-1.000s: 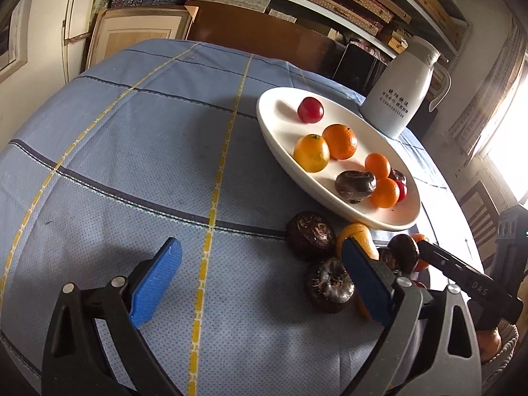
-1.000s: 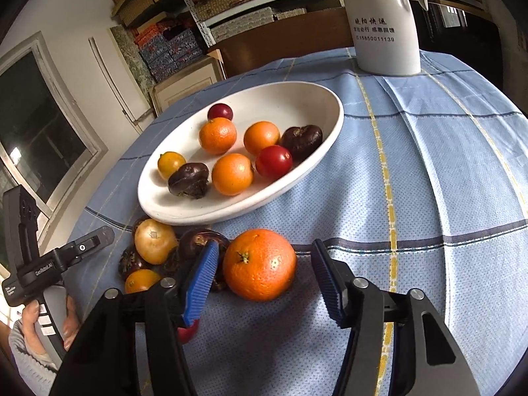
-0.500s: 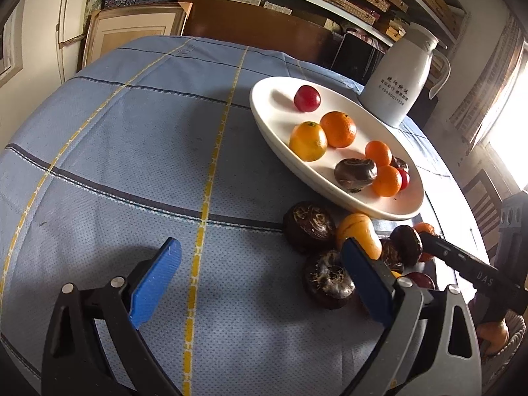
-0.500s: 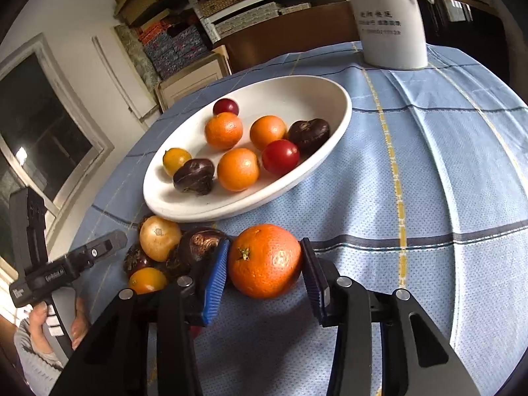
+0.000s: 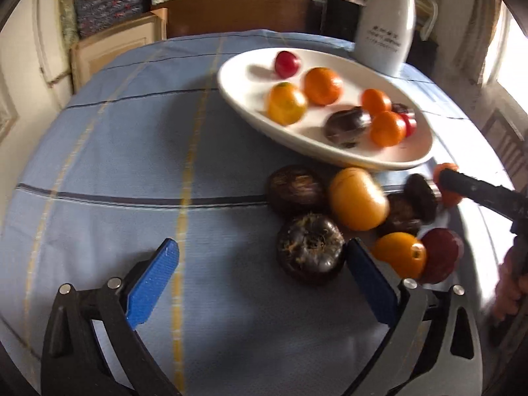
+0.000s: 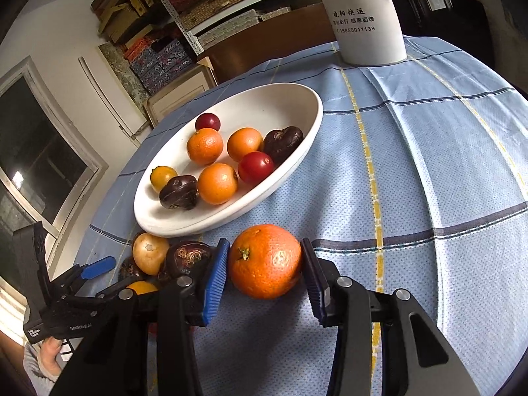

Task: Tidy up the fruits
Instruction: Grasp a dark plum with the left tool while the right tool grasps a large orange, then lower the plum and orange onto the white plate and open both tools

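Two grippers over a round tabletop under a blue checked cloth [image 6: 412, 171] with yellow and dark stripes. My right gripper [image 6: 265, 275] has its blue pads pressed against both sides of a large orange [image 6: 265, 260], which sits on the cloth near the table's front edge, just in front of the white oval bowl [image 6: 307, 132]. My left gripper [image 5: 260, 279] has its jaws spread wide, nothing between them; a dark wrinkled fruit [image 5: 310, 249] lies just beside the right-hand pad. More loose fruit clusters beside it, between that pad and the bowl's near rim: a yellow-orange one [image 5: 358, 198] and other dark ones. Bowl holds oranges, red fruits and dark fruits. White jug [image 6: 366, 16] with printed characters stands at the far edge. Room behind: shelves [image 6: 211, 3] stacked with patterned boxes, a window at left in the right wrist view.
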